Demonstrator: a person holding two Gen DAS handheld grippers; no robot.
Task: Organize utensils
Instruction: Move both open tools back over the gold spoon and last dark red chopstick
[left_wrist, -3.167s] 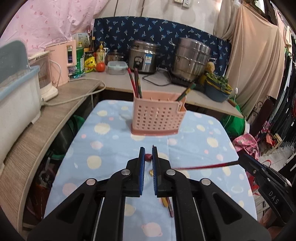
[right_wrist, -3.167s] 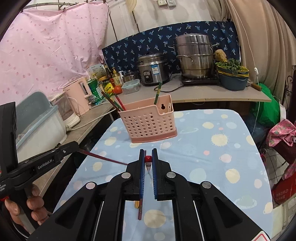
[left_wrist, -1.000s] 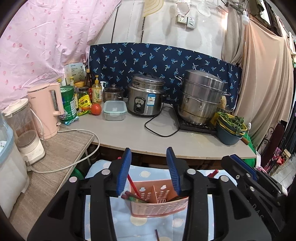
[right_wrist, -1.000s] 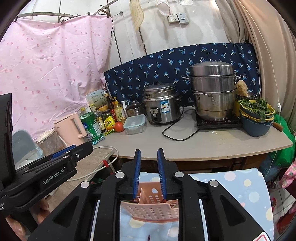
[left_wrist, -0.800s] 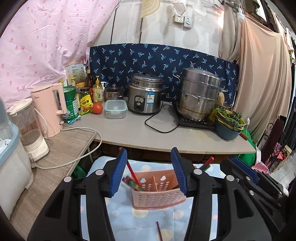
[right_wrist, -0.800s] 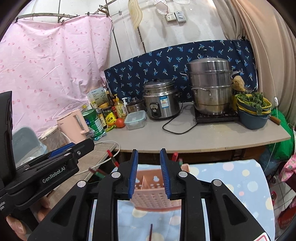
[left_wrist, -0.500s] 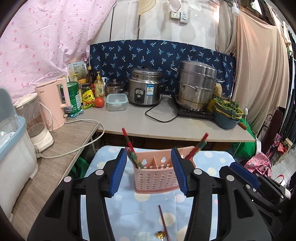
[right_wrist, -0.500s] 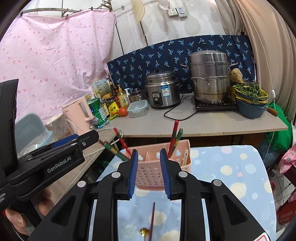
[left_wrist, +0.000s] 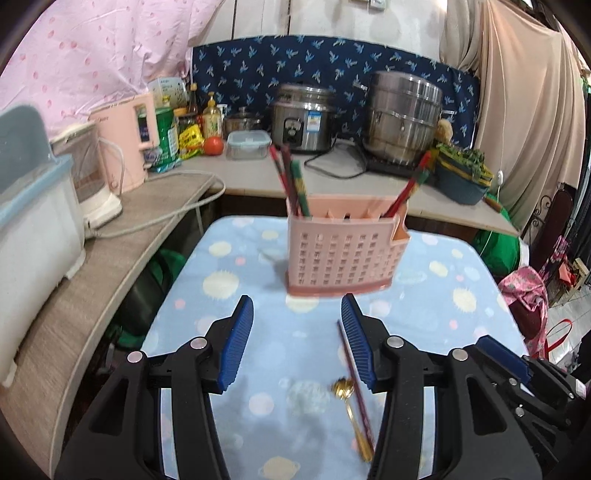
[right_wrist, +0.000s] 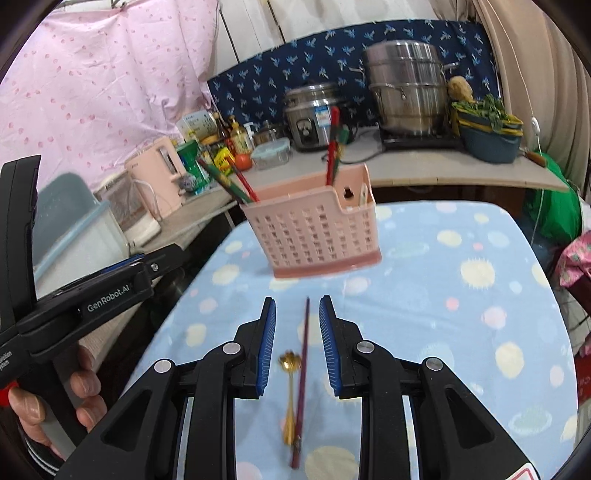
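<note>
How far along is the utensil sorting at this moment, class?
Done: several chopsticks stand in the pink holder. In hand: nothing; the left tongs and right tongs are open. Left: one dark chopstick and a gold spoon lie on the blue cloth.

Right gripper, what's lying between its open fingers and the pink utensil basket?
In the right wrist view, a dark red chopstick lies between the right gripper fingers, pointing toward the pink basket. A gold spoon lies beside it. Past the chopstick's tip, only the blue cloth shows.
</note>
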